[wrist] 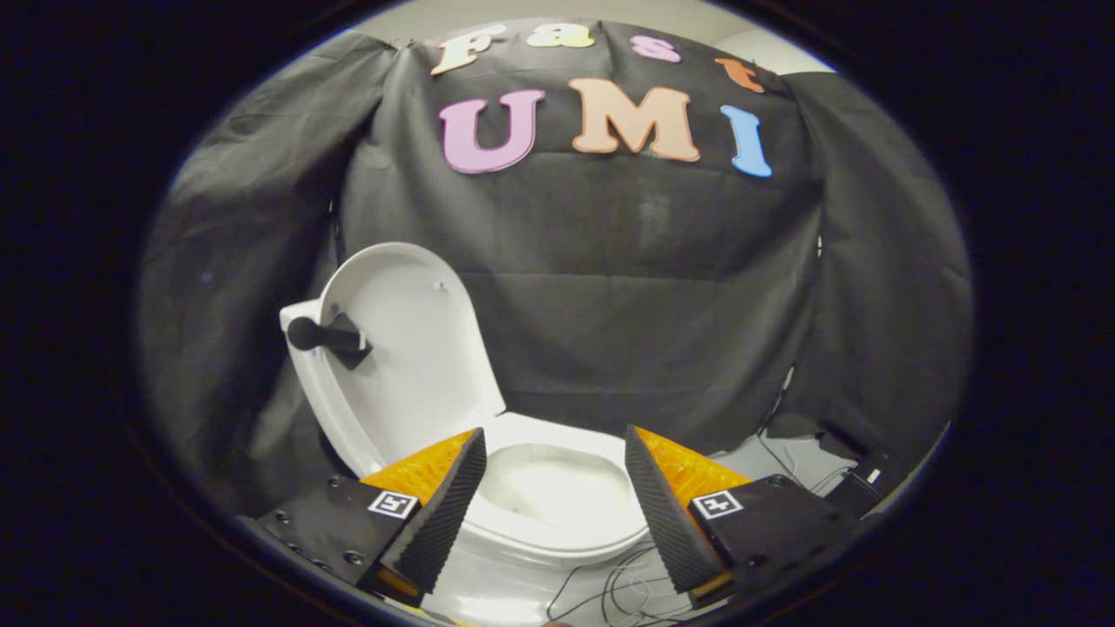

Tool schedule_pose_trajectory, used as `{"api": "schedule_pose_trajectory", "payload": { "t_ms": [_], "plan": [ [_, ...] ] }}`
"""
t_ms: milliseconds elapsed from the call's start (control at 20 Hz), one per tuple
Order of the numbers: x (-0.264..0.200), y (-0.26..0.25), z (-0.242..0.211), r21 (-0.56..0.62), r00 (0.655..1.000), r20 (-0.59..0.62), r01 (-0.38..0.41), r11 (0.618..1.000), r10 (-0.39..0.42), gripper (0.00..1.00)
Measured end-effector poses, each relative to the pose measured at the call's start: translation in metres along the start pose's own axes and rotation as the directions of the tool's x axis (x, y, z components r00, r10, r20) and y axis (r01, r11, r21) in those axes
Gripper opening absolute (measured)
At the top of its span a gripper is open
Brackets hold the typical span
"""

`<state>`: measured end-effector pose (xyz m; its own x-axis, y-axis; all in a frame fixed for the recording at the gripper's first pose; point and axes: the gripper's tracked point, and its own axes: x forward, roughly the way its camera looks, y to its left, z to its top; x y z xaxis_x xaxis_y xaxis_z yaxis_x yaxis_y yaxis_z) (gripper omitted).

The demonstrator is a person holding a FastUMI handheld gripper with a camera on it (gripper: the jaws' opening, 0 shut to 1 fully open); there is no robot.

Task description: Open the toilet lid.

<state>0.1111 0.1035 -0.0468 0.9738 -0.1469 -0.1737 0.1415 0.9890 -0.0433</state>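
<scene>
Jaws [553, 488] stand wide apart, gripping nothing, the white ceramic toilet bowl [557, 514] framed between them. Behind that bowl the white oval plastic lid [418, 348] leans upright, its black knob handle [327, 335] free: opening looks done.

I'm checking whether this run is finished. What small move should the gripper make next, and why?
Probably just ease back and stop: the toilet lid already stands raised behind the bowl, and the gripper is open, holding nothing.
</scene>
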Motion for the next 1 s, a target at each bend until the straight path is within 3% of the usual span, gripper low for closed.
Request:
{"api": "schedule_pose_trajectory", "payload": {
  "t_ms": [250,500,1000],
  "plan": [
    [-0.014,-0.04,0.021,0.036,0.991,0.1,0.087,0.996,-0.09,0.98],
    [-0.027,-0.084,0.004,0.12,0.977,0.078,0.19,0.974,-0.2,0.97],
    [-0.023,-0.065,-0.015,0.085,0.987,0.027,0.158,0.984,-0.16,0.98]
  ]
}}
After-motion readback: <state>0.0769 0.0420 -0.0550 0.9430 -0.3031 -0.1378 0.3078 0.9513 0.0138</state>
